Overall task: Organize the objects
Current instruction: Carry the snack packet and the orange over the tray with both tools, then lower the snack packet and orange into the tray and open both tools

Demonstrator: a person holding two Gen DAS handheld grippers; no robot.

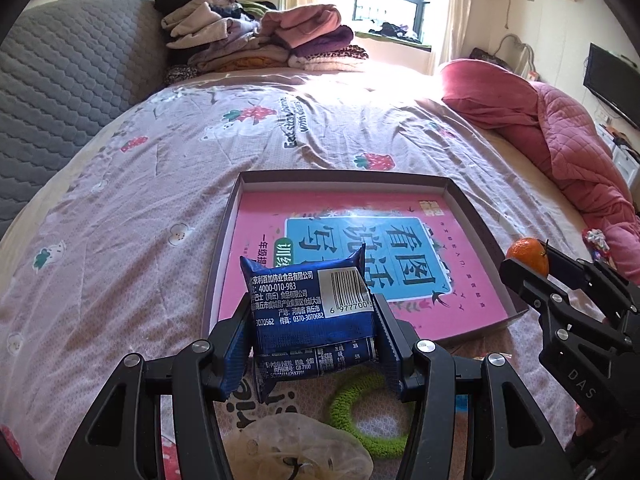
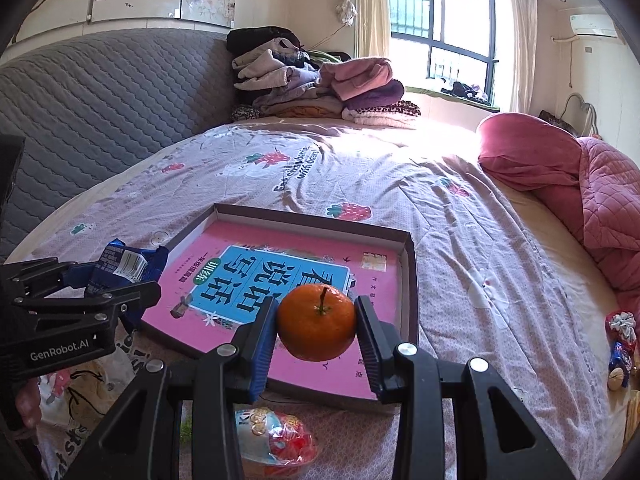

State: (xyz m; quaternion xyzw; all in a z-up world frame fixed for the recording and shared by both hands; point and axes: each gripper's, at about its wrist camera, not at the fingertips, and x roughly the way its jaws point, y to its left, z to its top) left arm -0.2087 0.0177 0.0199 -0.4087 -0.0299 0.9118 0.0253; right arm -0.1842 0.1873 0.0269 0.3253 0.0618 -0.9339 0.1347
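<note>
Blue foil shows between the pads of the left claw [image 1: 312, 336]: a snack packet [image 1: 308, 304] printed with white text and a barcode is clamped there, its crimped upper edge standing above the fingertips. The packet hangs over the near left corner of a shallow cardboard tray [image 1: 460, 196] that lies on the bed [image 1: 140, 200]. Inside the tray a pink book [image 1: 440, 292] with a light blue title panel lies flat and fills most of the floor.

The right claw [image 2: 316, 330] is closed on an orange mandarin [image 2: 316, 326], stem toward the camera, one pad pressing each side of the fruit. The mandarin is held above the near edge of the tray, over the book's cover. In the left wrist view the same fruit shows at the tip of the right claw, just beyond the tray's right wall.

Below the left claw, on the bedsheet, lie a green fuzzy ring [image 1: 360, 416] and a crumpled clear plastic bag [image 1: 300, 448]. Below the right claw lies a red and white wrapped snack [image 2: 276, 440]. Folded clothes [image 1: 256, 36] are stacked at the far end of the bed, and a pink quilt [image 1: 560, 128] is heaped along its right side.
</note>
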